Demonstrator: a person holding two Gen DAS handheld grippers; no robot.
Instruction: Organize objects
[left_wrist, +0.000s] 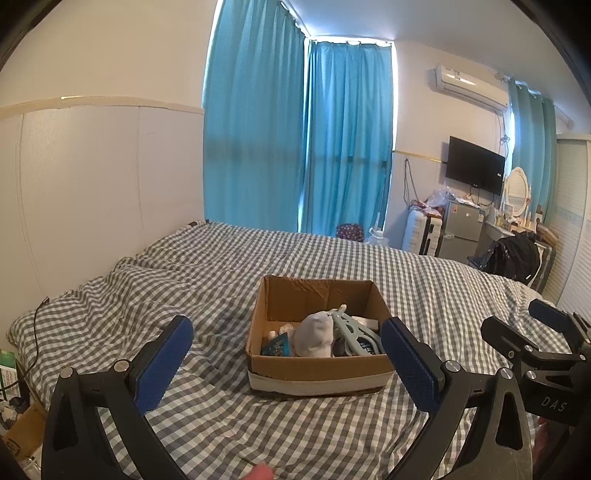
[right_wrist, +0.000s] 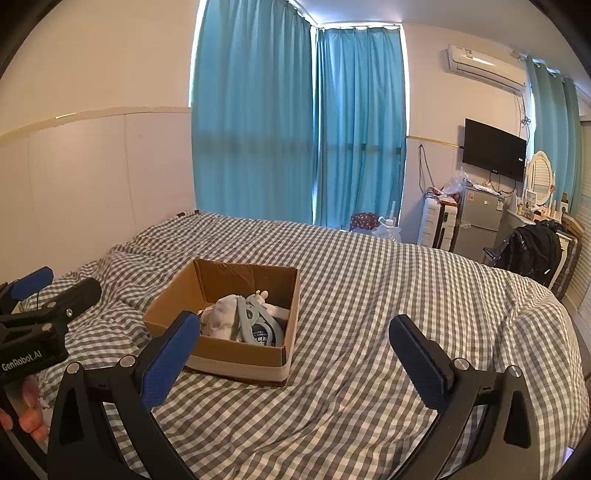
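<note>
Cardboard box (left_wrist: 317, 363) on the bed (left_wrist: 184, 273) holds a white sock (left_wrist: 314, 336), pale-blue clips (left_wrist: 349, 332), maybe packets underneath. Left claw (left_wrist: 286, 363) and right claw (right_wrist: 295, 360) both gape, empty.

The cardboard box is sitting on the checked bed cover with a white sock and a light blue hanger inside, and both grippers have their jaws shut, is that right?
Not quite. The cardboard box does sit on the checked bed cover with the white sock and light blue hanger inside, but both wrist views show the left gripper and right gripper with jaws wide open, holding nothing.
</note>
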